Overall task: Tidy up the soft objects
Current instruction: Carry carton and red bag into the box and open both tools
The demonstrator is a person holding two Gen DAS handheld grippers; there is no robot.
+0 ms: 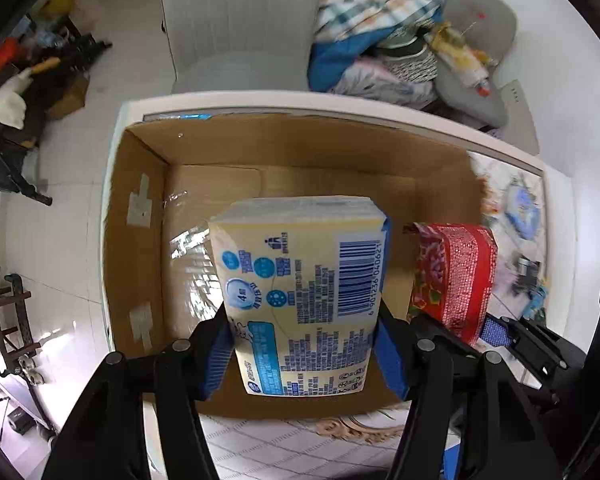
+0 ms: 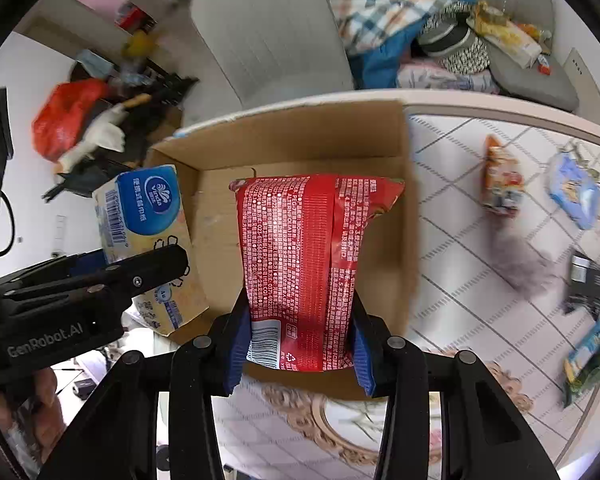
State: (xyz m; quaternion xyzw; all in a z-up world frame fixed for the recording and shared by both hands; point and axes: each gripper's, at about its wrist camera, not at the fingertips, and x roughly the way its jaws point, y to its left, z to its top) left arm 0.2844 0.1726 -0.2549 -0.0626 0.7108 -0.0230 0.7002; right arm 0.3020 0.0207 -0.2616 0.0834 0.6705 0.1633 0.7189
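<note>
1. Above the open brown cardboard box, both grippers hang pointing downward with their loads over its interior.
2. Left gripper: black frame with blue pads, jaws partly closed and pressing both sides of a pale yellow plastic-wrapped tissue pack printed with blue text and a barcode. The pack is gripped at its near end and is clear of the box floor.
3. Right gripper: same build, jaws partly closed on the lower end of a red printed snack packet. The packet is held over the box opening, just beside the tissue pack.
4. The box sits on a tiled-pattern tabletop with a white edge.
5. To the right of the box, on the tabletop, lie an orange snack bag, a blue packet, a dark packet and a green-and-blue packet, all well apart from the box.
6. Beyond the table stands a grey chair, beside a heap of plaid fabric and clothes.
</note>
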